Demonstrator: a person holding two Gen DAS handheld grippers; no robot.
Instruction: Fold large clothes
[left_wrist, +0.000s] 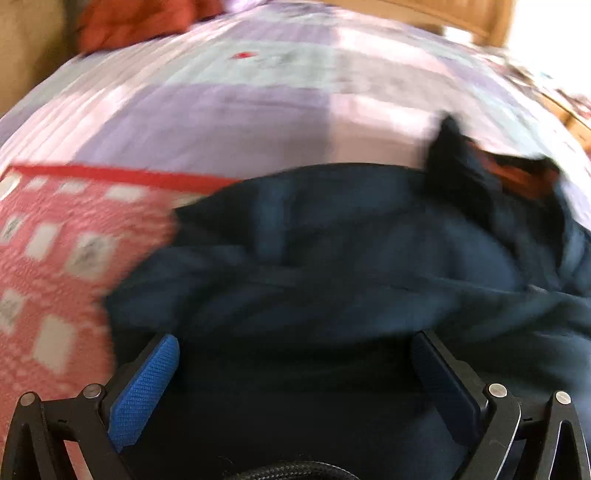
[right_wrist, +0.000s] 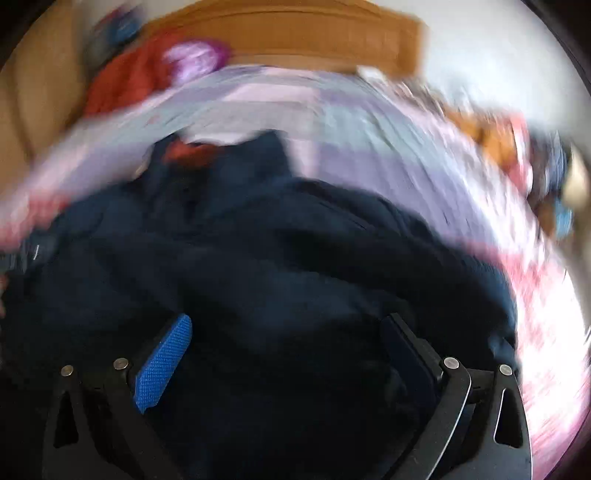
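A dark blue jacket (left_wrist: 332, 258) lies rumpled on the purple bedspread (left_wrist: 221, 110), its orange-lined collar on the far side, a pink quilt (left_wrist: 55, 258) beside it. Both the left gripper (left_wrist: 295, 369) and right gripper (right_wrist: 288, 350) hang over the jacket's near edge, fingers spread, holding nothing. The blur suggests fast motion; a hasty pinch could catch only one layer and drag the jacket crooked.

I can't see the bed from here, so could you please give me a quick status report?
Left gripper open, right gripper open, both over the navy garment. Garment rumpled on the quilt, unfolded. Pink checked cloth beside it; views blurred.
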